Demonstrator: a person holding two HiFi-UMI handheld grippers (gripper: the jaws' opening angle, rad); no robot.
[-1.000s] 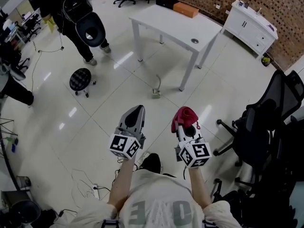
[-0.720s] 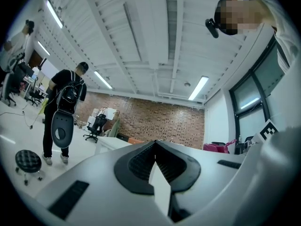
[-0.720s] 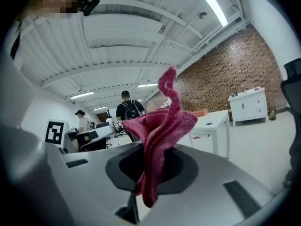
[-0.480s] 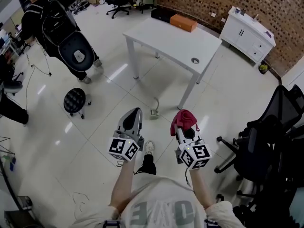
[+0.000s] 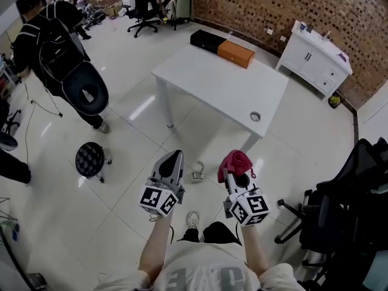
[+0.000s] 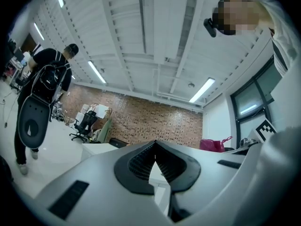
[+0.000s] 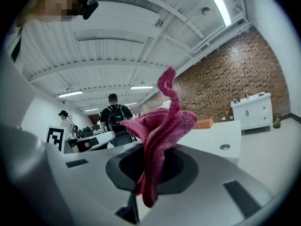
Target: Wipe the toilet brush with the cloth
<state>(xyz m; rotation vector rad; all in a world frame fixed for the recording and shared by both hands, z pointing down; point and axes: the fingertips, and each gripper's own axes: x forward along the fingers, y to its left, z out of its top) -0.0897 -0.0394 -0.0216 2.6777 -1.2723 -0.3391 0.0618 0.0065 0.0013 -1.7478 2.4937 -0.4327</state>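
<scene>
My right gripper is shut on a crumpled pink cloth that bunches up over its tips; in the right gripper view the cloth stands up out of the jaws of that gripper. Beside it my left gripper is shut with nothing in it, its dark pads meeting at the tip. Both are held level over the tiled floor, short of the white table. On the floor by the table's near leg stands a small grey base with a thin curved handle, which looks like the toilet brush.
A round fitting sits in the table top. Behind the table lie a black box and an orange box. A white cabinet stands by the brick wall, black office chairs at right, a stool and a person with a backpack at left.
The whole view has advanced towards the white table, which is now nearer. The floor object has come close below the grippers. Both grippers keep their pose, and the cloth stays held.
</scene>
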